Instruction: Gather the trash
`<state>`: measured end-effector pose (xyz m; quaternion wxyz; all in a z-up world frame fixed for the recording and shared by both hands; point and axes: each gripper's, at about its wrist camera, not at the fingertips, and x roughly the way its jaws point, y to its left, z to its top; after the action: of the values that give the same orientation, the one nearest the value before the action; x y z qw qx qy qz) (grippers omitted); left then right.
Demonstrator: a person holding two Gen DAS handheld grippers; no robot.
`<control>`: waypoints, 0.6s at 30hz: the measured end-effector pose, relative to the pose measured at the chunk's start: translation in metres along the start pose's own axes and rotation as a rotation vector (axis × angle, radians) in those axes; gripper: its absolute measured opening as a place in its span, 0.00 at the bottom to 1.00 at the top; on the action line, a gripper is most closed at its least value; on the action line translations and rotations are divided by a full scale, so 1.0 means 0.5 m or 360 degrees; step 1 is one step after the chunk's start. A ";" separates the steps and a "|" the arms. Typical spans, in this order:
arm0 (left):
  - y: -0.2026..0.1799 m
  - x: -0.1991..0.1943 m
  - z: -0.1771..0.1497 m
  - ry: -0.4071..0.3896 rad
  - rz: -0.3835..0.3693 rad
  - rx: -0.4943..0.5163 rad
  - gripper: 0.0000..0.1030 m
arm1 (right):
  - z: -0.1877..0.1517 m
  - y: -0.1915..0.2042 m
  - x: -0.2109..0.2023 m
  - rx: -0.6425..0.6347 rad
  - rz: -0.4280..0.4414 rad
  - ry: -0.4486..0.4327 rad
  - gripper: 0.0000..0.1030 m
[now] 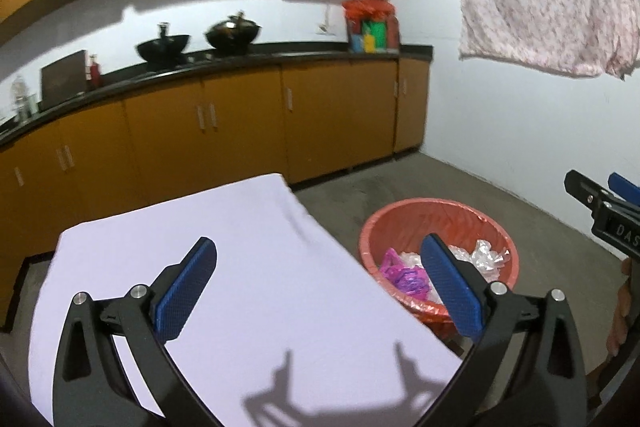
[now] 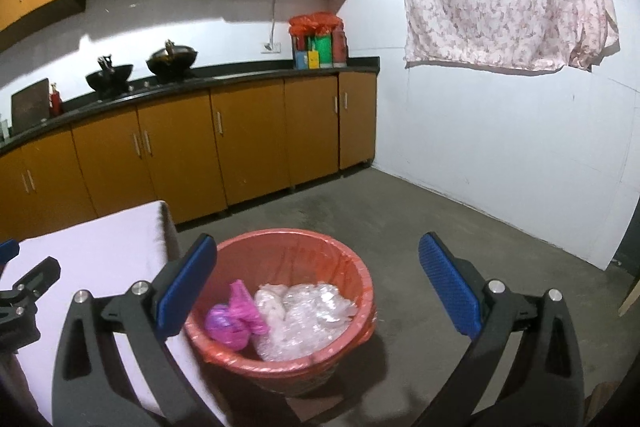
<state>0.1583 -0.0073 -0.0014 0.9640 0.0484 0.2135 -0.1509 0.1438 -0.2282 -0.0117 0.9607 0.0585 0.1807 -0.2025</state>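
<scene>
Kitchen, concrete floor. Bin [image 2: 280, 311] stands on floor just beside the white table [image 1: 224, 279], lined with a red bag [image 2: 304, 247] folded over the rim.

Contents: pink bag [image 2: 236, 315] at the left side, knotted or bunched; clear plastic [image 2: 308, 311] crumpled beside it, touching, filling the rest of the bottom. Bin looks roughly a third full. Table top bare in both views; no loose trash seen on it or on the floor.

Left claw [image 1: 320, 291]: jaws spread wide, nothing between them, hovering over the table's near edge. Right claw [image 2: 318, 287]: jaws spread wide, empty, above the bin mouth.

Handling, judged: trash is all thin film, so very light, soft, crushable, nothing fragile. Slippery against the pads; loose wads will spring back. If the liner is to be lifted out, best hold is the folded rim, gathered from opposite sides, one claw each. Thin liner could tear if pulled from one point
</scene>
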 end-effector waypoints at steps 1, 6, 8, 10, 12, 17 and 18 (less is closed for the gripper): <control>0.006 -0.014 -0.004 -0.0009 0.0022 -0.0010 0.98 | -0.002 0.004 -0.014 0.0003 0.0019 -0.0007 0.96; 0.019 -0.070 -0.021 -0.0061 0.0138 -0.0019 0.98 | -0.014 0.028 -0.067 0.0008 0.0080 0.0006 0.96; 0.028 -0.088 -0.029 -0.0074 0.0154 -0.0039 0.98 | -0.019 0.039 -0.079 0.0002 0.0096 0.0014 0.96; 0.034 -0.104 -0.039 -0.0077 0.0167 -0.0056 0.98 | -0.026 0.053 -0.097 -0.0029 0.0110 0.0016 0.96; 0.039 -0.114 -0.048 -0.0086 0.0200 -0.0061 0.98 | -0.033 0.065 -0.113 -0.0066 0.0119 0.0011 0.96; 0.058 -0.141 -0.067 -0.0099 0.0237 -0.0101 0.98 | -0.046 0.084 -0.151 -0.0118 0.0148 -0.0015 0.96; 0.063 -0.146 -0.069 -0.0103 0.0247 -0.0110 0.98 | -0.048 0.087 -0.158 -0.0126 0.0153 -0.0023 0.96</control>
<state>0.0913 0.0477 -0.0004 0.9803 0.0265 0.1831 -0.0697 0.0862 -0.1551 -0.0031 0.9721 0.0276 0.1787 -0.1493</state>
